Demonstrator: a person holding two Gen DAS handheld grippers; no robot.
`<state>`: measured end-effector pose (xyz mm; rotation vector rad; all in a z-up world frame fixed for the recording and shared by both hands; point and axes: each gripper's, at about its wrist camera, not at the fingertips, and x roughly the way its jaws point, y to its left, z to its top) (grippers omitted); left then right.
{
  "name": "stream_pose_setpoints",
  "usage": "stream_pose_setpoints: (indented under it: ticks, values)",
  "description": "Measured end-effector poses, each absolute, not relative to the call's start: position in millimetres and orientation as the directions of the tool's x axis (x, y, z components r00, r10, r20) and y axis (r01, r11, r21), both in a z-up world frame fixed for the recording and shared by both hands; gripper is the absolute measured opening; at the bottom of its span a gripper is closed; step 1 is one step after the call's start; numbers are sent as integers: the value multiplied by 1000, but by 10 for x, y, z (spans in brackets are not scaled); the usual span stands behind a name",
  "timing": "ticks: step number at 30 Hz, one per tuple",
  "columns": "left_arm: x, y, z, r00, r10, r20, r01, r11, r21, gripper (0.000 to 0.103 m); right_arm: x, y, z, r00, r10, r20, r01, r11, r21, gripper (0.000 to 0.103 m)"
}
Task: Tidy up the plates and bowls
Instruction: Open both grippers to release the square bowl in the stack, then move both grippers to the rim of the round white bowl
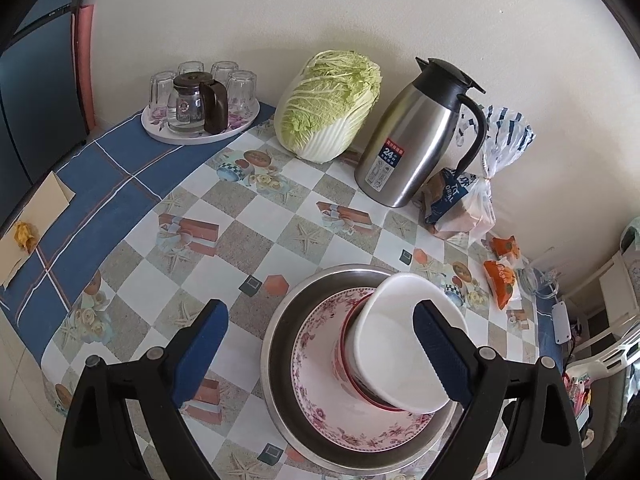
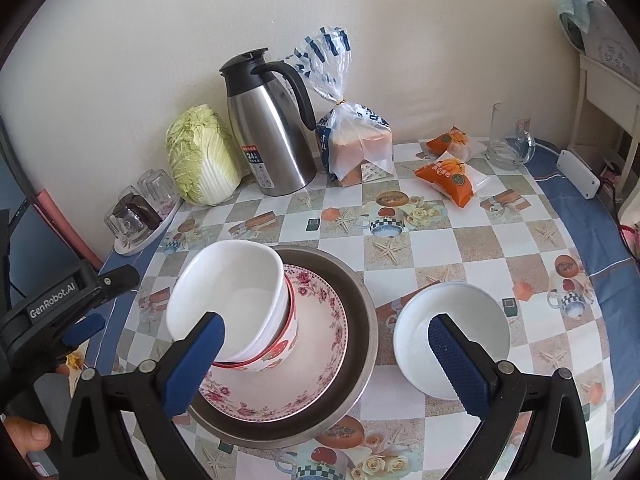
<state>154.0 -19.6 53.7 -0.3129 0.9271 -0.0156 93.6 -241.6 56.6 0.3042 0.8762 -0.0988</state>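
A steel basin (image 1: 276, 344) holds a floral plate (image 1: 320, 404), a red-patterned bowl (image 1: 346, 364) and, tilted on top, a white bowl (image 1: 388, 344). My left gripper (image 1: 322, 354) hovers open over this stack. Its right finger (image 1: 440, 354) overlaps the white bowl's rim, and the left finger stands well off over the tablecloth. In the right wrist view the same basin (image 2: 362, 320), plate (image 2: 320, 344) and top bowl (image 2: 232, 300) sit at the left. A second white bowl (image 2: 452, 332) lies alone on the table. My right gripper (image 2: 328, 364) is open, spanning from the stack to that bowl.
A cabbage (image 1: 328, 104), a steel jug (image 1: 416, 136) and bagged bread (image 1: 460, 204) stand along the wall. A tray of glasses (image 1: 200, 108) sits far left, with orange packets (image 2: 448, 176) and a glass mug (image 2: 508, 140) far right. A hand (image 2: 28, 436) holds the left gripper (image 2: 112, 298).
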Motion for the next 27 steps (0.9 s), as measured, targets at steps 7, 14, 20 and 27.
stream_pose_setpoints:
  ticks: [7, 14, 20, 27]
  values:
    - [1437, -410, 658, 627, -191, -755, -60, 955, -292, 94, 782, -2854, 577, 574, -27, -818, 303, 936, 182, 103]
    - [1316, -760, 719, 623, -241, -744, 22, 956, -291, 94, 521, -3383, 652, 559, -110, -822, 414, 896, 162, 103]
    - [1196, -1111, 710, 601, -295, -742, 100, 950, -296, 94, 319, -3716, 655, 520, -194, -832, 487, 867, 102, 103]
    - [1029, -1588, 620, 554, -357, -753, 204, 934, -292, 94, 168, -3995, 592, 501, -207, -841, 537, 836, 114, 103]
